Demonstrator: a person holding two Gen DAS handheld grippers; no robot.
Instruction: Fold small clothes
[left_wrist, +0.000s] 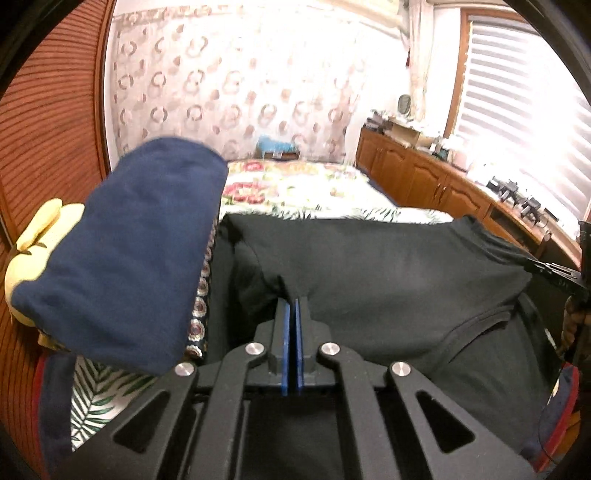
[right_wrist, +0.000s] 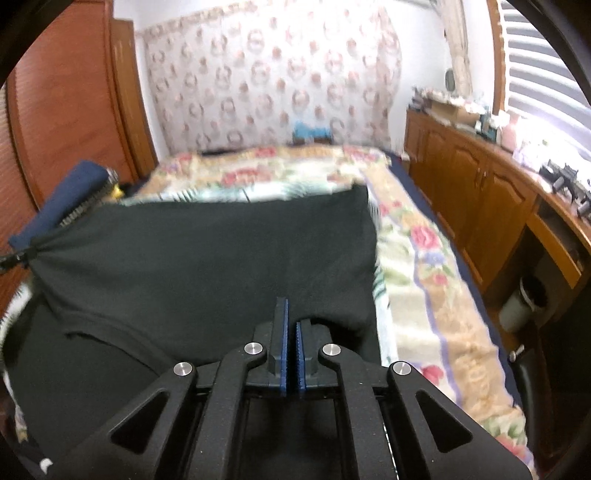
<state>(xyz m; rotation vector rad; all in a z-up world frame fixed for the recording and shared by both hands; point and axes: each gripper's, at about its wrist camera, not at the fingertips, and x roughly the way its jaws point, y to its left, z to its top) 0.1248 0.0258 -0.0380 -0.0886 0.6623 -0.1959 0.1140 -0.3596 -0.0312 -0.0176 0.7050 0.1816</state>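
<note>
A black T-shirt (left_wrist: 388, 266) hangs stretched over the bed between my two grippers; it also shows in the right wrist view (right_wrist: 207, 251). My left gripper (left_wrist: 293, 302) is shut on the shirt's edge, with cloth pinched between its blue pads. My right gripper (right_wrist: 291, 314) is shut on the shirt's other edge. The right gripper's tip shows at the far right of the left wrist view (left_wrist: 554, 273), holding the cloth. The shirt's neckline (left_wrist: 476, 321) sags below the held edge.
A folded navy garment (left_wrist: 122, 251) lies on a stack at the left with a yellow soft toy (left_wrist: 33, 236). The floral bedspread (right_wrist: 424, 266) covers the bed. Wooden cabinets (right_wrist: 480, 192) run along the right. A wooden wardrobe (right_wrist: 74, 110) stands at the left.
</note>
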